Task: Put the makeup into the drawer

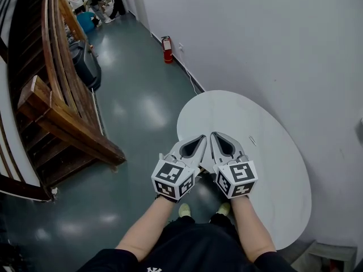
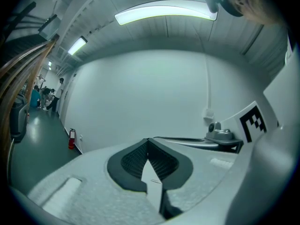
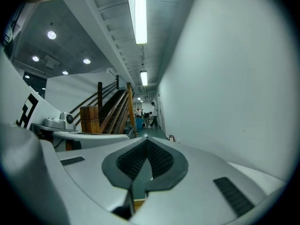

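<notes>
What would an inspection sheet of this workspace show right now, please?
Surface: white round table, almost bare.
Job's things: nothing seen; no makeup, no drawer.
Clutter: one small thin object on the table, too small to identify.
Grippers: left gripper and right gripper side by side over the table's near edge, both shut, empty.
Cables: white cable along the wall's foot.
Surroundings: red fire extinguisher, wooden staircase, people far down the corridor.

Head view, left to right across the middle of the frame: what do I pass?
Wooden staircase → left gripper → right gripper → grey wall.
</notes>
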The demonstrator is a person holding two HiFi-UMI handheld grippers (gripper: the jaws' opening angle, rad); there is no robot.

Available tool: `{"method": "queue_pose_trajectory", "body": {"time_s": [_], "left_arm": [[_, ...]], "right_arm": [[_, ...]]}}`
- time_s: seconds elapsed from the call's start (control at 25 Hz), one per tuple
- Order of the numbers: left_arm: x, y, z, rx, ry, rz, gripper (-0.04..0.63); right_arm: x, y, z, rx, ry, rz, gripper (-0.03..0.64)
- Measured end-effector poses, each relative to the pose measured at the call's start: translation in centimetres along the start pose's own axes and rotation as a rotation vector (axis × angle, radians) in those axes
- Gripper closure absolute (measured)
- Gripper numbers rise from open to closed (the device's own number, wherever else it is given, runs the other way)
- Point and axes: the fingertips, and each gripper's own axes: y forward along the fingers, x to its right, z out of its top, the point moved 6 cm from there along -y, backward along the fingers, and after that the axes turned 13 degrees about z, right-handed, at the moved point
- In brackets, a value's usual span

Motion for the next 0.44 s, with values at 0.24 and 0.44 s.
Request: {"method": "queue_pose_trajectory", "body": {"time_s": [0.24,0.44], "left_arm": [[0.03,-0.03,0.28,0.003,0.007,0.0,0.586],[-0.36,0.16,0.62,0.009,0.006,0.006,0.586]], "right_arm": [[-0.2,-0.02,0.39,-0.002,-0.009,-0.004,0.603],[-0.25,0.38,0.56,-0.005,-0.013,-0.003,0.602]]}}
